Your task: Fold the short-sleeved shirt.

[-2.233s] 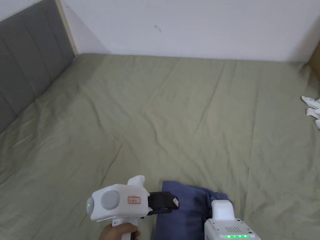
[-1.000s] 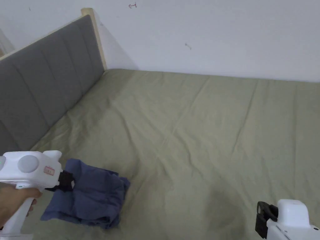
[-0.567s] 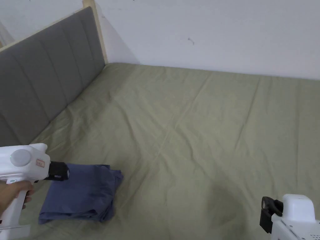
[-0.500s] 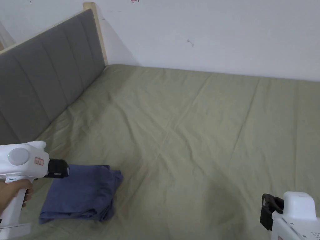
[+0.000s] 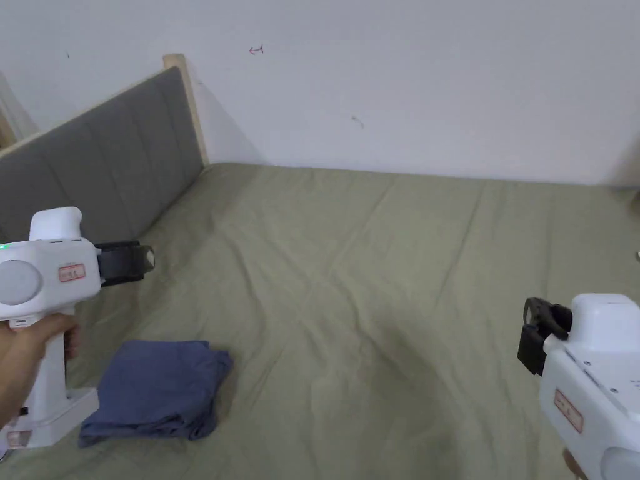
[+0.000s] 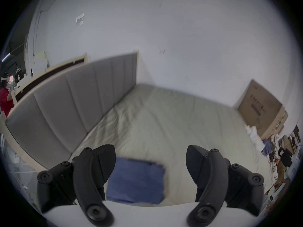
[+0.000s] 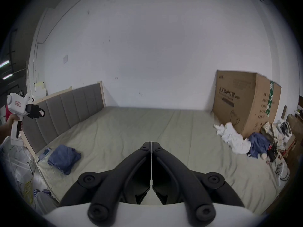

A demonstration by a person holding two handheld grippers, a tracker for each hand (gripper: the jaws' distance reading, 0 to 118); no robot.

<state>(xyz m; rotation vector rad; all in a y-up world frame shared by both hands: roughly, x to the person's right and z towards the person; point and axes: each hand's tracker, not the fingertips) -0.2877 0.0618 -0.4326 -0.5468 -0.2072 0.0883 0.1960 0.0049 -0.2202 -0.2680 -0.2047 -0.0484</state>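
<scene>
Nearest, the right gripper (image 7: 151, 144) has its two black jaws pressed together along a thin seam with nothing between them; in the head view it (image 5: 531, 337) hangs at the lower right, above the bed and well apart from the shirt. The left gripper (image 6: 150, 163) has its jaws spread wide and empty, and between them, lower down, lies the blue short-sleeved shirt (image 6: 136, 180). In the head view a hand (image 5: 22, 362) holds this gripper (image 5: 140, 259) up at the left, raised clear of the shirt (image 5: 159, 387) below it. The shirt is a compact folded bundle resting on the olive-green bedsheet (image 5: 387, 281) near the bed's front left corner (its layered edges face right), just beside the foot of the grey padded headboard (image 5: 106, 162). Farther off, at the bed's right side, a crumpled white garment (image 7: 232, 135) lies against a large cardboard box (image 7: 246, 99), and next to it sits what seems to be another blue garment (image 7: 259, 142), though that edge is blurred. A plain white wall (image 5: 406, 81) closes the back.
</scene>
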